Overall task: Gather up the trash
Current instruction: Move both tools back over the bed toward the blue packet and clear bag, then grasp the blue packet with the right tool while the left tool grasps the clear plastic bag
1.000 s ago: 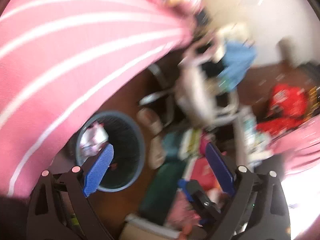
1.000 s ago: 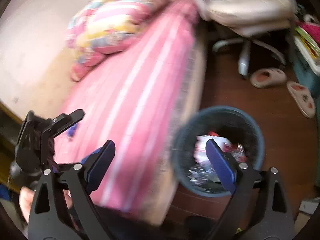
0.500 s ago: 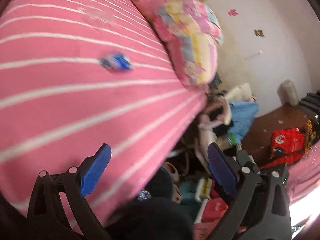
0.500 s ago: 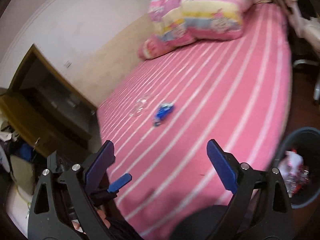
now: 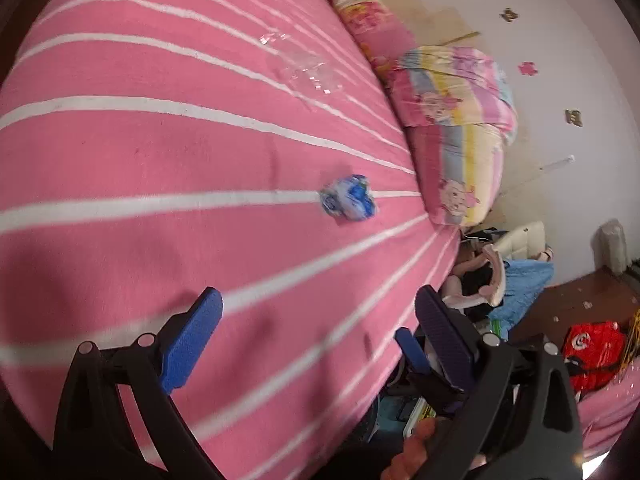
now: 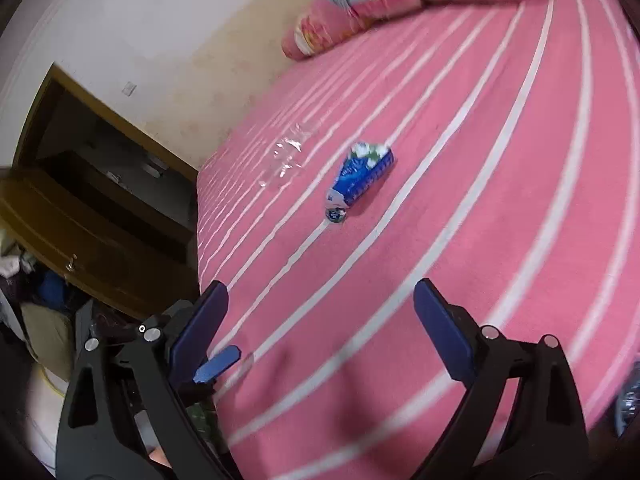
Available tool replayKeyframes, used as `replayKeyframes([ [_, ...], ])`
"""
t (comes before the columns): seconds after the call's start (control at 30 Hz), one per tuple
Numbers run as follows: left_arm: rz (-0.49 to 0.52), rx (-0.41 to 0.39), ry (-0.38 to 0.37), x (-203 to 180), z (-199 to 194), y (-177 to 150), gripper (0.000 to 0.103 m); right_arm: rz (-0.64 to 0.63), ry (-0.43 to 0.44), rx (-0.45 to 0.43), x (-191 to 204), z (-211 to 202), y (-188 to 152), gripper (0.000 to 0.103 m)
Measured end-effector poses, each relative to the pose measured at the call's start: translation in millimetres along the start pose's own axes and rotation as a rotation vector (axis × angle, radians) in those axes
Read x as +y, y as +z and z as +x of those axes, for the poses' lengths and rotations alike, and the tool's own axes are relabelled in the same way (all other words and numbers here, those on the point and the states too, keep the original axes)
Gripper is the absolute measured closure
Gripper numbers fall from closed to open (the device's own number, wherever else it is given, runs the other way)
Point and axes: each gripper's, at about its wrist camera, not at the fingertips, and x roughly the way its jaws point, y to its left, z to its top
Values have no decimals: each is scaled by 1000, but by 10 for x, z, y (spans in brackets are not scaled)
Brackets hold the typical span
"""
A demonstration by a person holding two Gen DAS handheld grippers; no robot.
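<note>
Left tool (image 5: 316, 332), right tool (image 6: 320, 320): both spread wide, empty, above the pink striped bed (image 6: 500, 200). Blue crumpled wrapper (image 6: 360, 178) lies on bed at 12 o'clock of the right tool; clear plastic scrap (image 6: 286, 156) near it, at 11 o'clock.

I see a pink bed sheet (image 6: 500, 208) with white stripes, a blue and white crumpled wrapper (image 6: 360, 178), a clear plastic piece (image 6: 286, 156), and blue pads (image 6: 442, 336) on black grippers.

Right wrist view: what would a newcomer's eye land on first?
A crumpled blue wrapper lying mid-bed on the pink striped sheet. Just beyond it lies a clear plastic scrap, nearer the wall. Both grippers, right and left, hang open over the near edge.
</note>
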Motion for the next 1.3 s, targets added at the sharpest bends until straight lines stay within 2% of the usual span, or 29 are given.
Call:
replayKeyframes([
  [0.13,3,15,33,-32,281,297,9,53,11,19,-111,272,232,10],
  [0.3,58,-3,100,-172,548,679,9,-113,-130,-46,64,508,447,10],
  [0.5,40,-8,133,-159,821,1199,9,-189,-168,-30,134,888,547,10],
  [0.7,24,-17,136,-169,1023,1543,9,-284,-262,-35,241,1163,527,10],
  [1.0,22,-51,144,-154,1311,2038,9,-265,-251,-39,220,1515,751,11],
  [1.07,46,-71,175,-184,1391,2131,9,-264,-248,-43,218,1559,808,13],
  [1.17,116,-99,256,-279,1533,2206,9,-282,-259,-46,234,1582,849,24],
  [1.23,215,-98,349,-395,1660,2198,10,-294,-260,-36,242,1589,827,30],
  [1.3,302,-94,423,-473,1756,2167,10,-299,-255,-25,222,1606,845,39],
])
